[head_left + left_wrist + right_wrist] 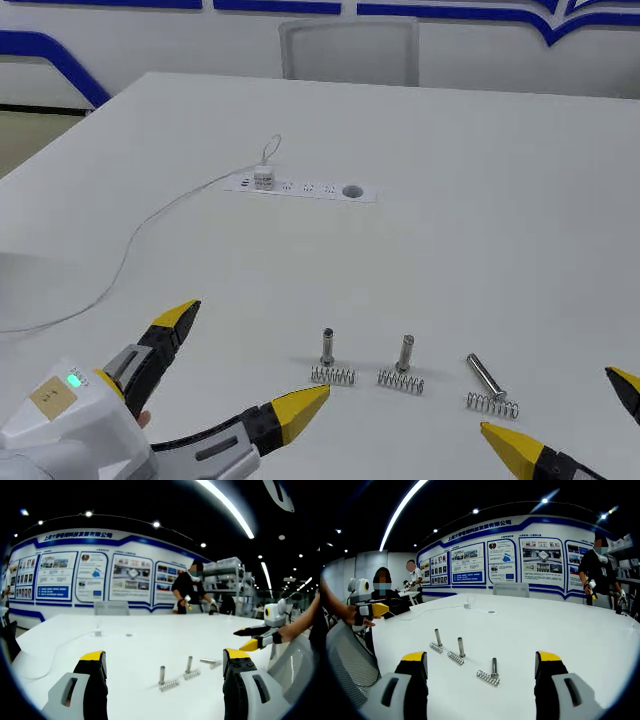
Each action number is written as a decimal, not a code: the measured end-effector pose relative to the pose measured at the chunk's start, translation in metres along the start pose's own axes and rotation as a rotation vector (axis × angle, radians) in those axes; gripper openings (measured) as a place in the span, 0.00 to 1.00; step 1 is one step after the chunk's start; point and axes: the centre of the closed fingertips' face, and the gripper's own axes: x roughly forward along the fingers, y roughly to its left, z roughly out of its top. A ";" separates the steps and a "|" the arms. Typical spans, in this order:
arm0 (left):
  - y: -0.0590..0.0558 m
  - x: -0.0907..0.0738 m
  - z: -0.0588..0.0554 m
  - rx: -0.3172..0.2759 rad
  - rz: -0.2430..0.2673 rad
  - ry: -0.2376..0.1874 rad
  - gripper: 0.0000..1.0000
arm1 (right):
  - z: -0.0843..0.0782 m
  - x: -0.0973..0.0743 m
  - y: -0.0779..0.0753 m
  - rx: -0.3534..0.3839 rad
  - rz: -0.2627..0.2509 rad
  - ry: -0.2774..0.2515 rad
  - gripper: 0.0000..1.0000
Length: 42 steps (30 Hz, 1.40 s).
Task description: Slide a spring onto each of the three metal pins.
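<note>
Head view finds the left gripper (pixel 248 356) and the right gripper (pixel 560 407) low over the white table (pixel 450 250), both with jaws spread wide and holding nothing. Between them three metal pins sit in a row. The left pin (pixel 327 346) and middle pin (pixel 404 352) stand upright, while the right pin (pixel 485 376) seems to lie on its side. A spring lies just in front of each: left spring (pixel 333 376), middle spring (pixel 400 382), right spring (pixel 492 404). None is threaded yet. All the parts rest loose on the table top, with no tray or bin holding them.

The springs look like thin, light wire coils, soft and prone to squash or roll. A gentle pinch across the mid-coil, leaving one end free, seems best. The pins look stiff, smooth and easily toppled.
</note>
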 end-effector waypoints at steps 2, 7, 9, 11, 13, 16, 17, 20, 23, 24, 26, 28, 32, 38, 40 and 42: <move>0.000 0.000 -0.001 0.003 0.001 0.007 0.99 | -0.004 0.002 0.001 0.003 0.007 0.022 0.89; 0.000 0.000 -0.004 0.005 0.000 0.023 0.99 | -0.006 0.006 0.000 0.019 0.017 0.034 0.89; 0.000 0.000 -0.005 0.002 0.001 0.027 0.99 | -0.005 0.007 -0.003 0.018 0.012 0.036 0.89; 0.001 0.000 -0.006 -0.001 0.001 0.032 0.98 | -0.004 0.009 -0.006 0.036 0.009 0.036 0.88; 0.001 0.000 -0.009 -0.002 0.003 0.044 0.98 | -0.004 0.012 -0.010 0.048 0.004 0.035 0.88; 0.002 0.000 -0.011 -0.005 0.006 0.056 0.99 | -0.003 0.017 -0.013 0.061 0.005 0.040 0.86; 0.002 0.000 -0.012 -0.002 0.008 0.060 0.99 | -0.004 0.020 -0.014 0.061 0.007 0.049 0.85; 0.002 0.000 -0.016 -0.008 0.005 0.078 0.99 | -0.007 0.027 -0.015 0.061 0.021 0.075 0.83; 0.002 0.001 -0.017 -0.005 0.003 0.087 0.99 | -0.008 0.034 -0.014 0.061 0.040 0.096 0.78; 0.001 0.001 -0.018 -0.006 0.003 0.088 0.99 | -0.009 0.037 -0.014 0.060 0.047 0.102 0.76; 0.002 0.001 -0.019 -0.007 0.003 0.093 0.99 | -0.009 0.042 -0.014 0.059 0.055 0.111 0.74; 0.002 0.001 -0.020 -0.009 0.006 0.100 0.99 | -0.011 0.047 -0.015 0.062 0.065 0.124 0.72; 0.003 0.001 -0.021 -0.015 0.008 0.102 0.98 | -0.015 0.056 -0.017 0.051 0.075 0.153 0.68; 0.004 0.000 -0.023 -0.011 0.013 0.110 0.98 | -0.025 0.069 -0.024 0.062 0.071 0.210 0.60; 0.003 0.000 -0.025 -0.012 0.012 0.120 0.98 | -0.029 0.074 -0.025 0.061 0.077 0.228 0.57; 0.003 0.000 -0.026 -0.012 0.009 0.126 0.98 | -0.035 0.079 -0.026 0.056 0.085 0.252 0.55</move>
